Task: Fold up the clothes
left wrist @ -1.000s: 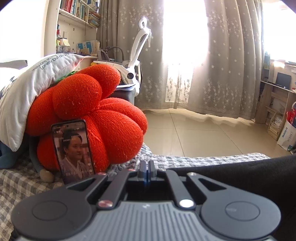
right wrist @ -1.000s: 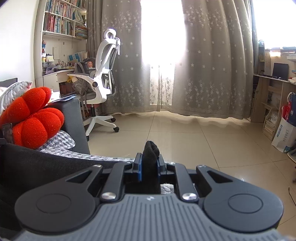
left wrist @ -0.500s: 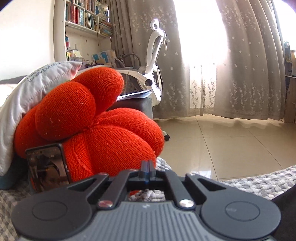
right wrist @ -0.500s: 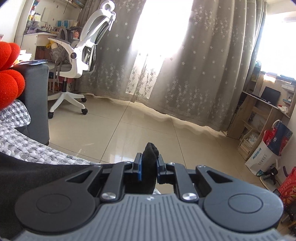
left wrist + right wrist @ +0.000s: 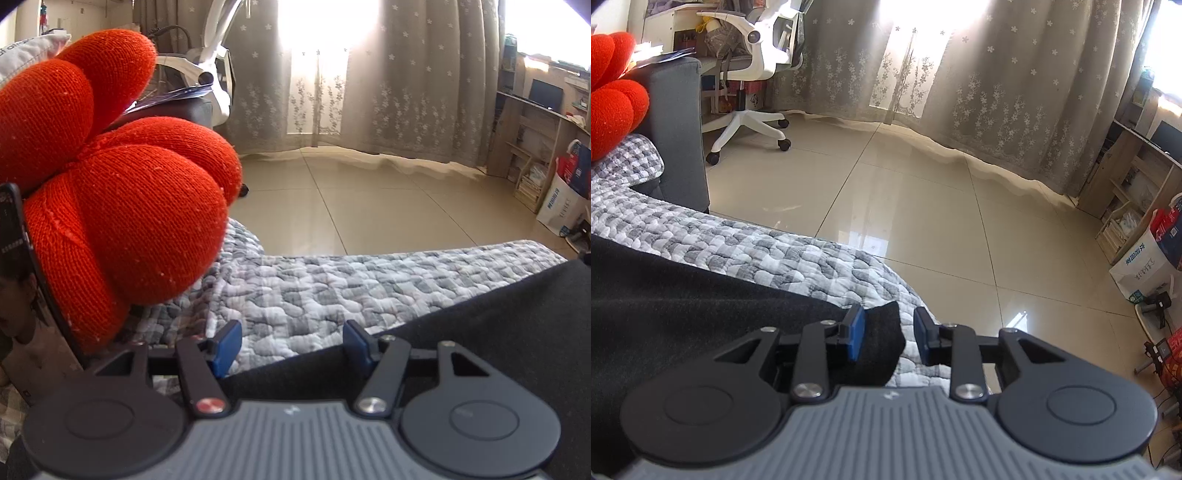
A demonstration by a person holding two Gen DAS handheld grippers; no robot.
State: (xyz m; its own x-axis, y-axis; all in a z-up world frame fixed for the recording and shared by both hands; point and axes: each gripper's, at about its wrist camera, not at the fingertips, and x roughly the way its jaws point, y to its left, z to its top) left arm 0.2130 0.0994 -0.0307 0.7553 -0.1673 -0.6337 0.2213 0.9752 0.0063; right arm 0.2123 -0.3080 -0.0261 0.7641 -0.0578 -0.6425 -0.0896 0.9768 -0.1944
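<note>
A black garment [image 5: 480, 332] lies flat on the grey checked quilt [image 5: 332, 280] of a sofa. In the left wrist view my left gripper [image 5: 291, 345] is open, its blue pads wide apart over the garment's far edge. In the right wrist view the same black garment [image 5: 683, 306] fills the lower left. Its corner pokes up between the blue pads of my right gripper [image 5: 889, 334], which is open and holds nothing.
A big red knitted cushion [image 5: 122, 192] sits at the left with a phone [image 5: 22, 280] leaning on it. Beyond the quilt's edge is tiled floor [image 5: 905, 192], a white office chair [image 5: 757, 70], curtains and shelves with bags [image 5: 1145, 254] at the right.
Both grippers have opened and dropped lower. The right one has let go of the black garment's corner; the left, shut before, now stands open over the garment's edge.
</note>
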